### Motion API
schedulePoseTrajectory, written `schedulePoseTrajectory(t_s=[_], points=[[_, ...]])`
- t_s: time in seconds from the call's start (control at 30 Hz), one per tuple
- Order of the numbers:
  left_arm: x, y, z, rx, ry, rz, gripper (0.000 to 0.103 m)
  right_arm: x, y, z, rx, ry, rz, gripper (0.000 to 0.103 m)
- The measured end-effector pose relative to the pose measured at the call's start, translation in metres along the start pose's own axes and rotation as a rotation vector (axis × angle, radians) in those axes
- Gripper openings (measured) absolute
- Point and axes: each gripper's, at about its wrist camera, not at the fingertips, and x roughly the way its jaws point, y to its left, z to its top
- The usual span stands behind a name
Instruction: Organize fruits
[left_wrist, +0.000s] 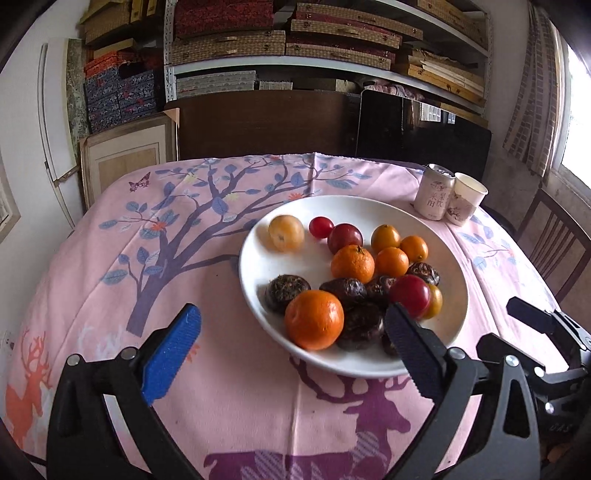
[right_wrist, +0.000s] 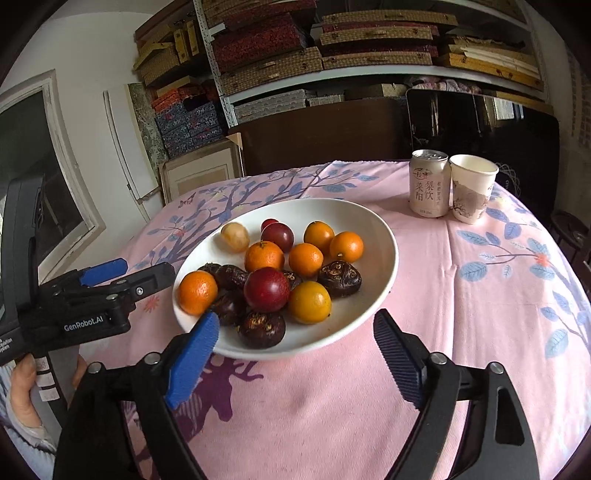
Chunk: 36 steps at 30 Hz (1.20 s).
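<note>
A white plate (left_wrist: 280, 362) (right_wrist: 373, 229) on the pink tablecloth holds mixed fruit: orange mandarins (left_wrist: 314, 324) (right_wrist: 197, 291), red plums (left_wrist: 410, 295) (right_wrist: 266, 290), dark brown water chestnuts (left_wrist: 286, 291) (right_wrist: 261, 328), a pale yellow fruit (left_wrist: 286, 233) (right_wrist: 235, 237) and small orange kumquats (left_wrist: 391, 261) (right_wrist: 346, 246). My left gripper (left_wrist: 295, 350) is open and empty, its fingers at the plate's near rim, either side of the front mandarin. My right gripper (right_wrist: 295, 350) is open and empty just before the plate's near edge. The left gripper also shows in the right wrist view (right_wrist: 122, 273).
A drink can (left_wrist: 433, 192) (right_wrist: 429, 183) and a paper cup (left_wrist: 466, 199) (right_wrist: 471, 188) stand side by side at the table's far right. Dark chairs and shelves of boxes stand behind the table. A wooden chair (left_wrist: 557, 243) is at the right.
</note>
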Motion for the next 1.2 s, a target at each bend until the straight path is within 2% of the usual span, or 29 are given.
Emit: schedulePoseTrajectory(t_s=[0.07,0.17,0.3,0.37,0.5,0.73,0.83,1.0,1.2], points=[[-0.009,-0.003,-0.012,0.003,-0.003,0.012,0.098,-0.013,0.005,-0.009,-0.03,-0.024,-0.02,0.099],[-0.02,-0.009,-0.027,0.021,-0.006,0.044,0.098,-0.026,0.01,-0.019,-0.05,-0.004,-0.06,0.099],[-0.034,-0.015,-0.04,0.032,-0.019,0.069,0.098,-0.036,0.005,-0.028,-0.027,0.015,-0.074,0.099],[-0.04,-0.015,-0.046,0.022,-0.022,0.072,0.098,-0.04,0.002,-0.033,-0.011,0.016,-0.072,0.099],[-0.05,-0.018,-0.057,0.021,-0.025,0.031,0.098,-0.048,-0.004,-0.041,0.021,0.021,-0.068,0.099],[-0.052,-0.025,-0.062,0.047,-0.021,0.081,0.098,-0.048,-0.007,-0.044,0.042,0.03,-0.056,0.099],[-0.052,-0.027,-0.063,0.05,-0.012,0.07,0.098,-0.047,-0.006,-0.044,0.041,0.033,-0.058,0.099],[-0.052,-0.026,-0.063,0.026,-0.003,0.009,0.098,-0.047,-0.006,-0.044,0.042,0.033,-0.057,0.099],[-0.053,-0.025,-0.065,0.01,-0.002,0.005,0.098,-0.046,-0.006,-0.045,0.041,0.04,-0.062,0.099]])
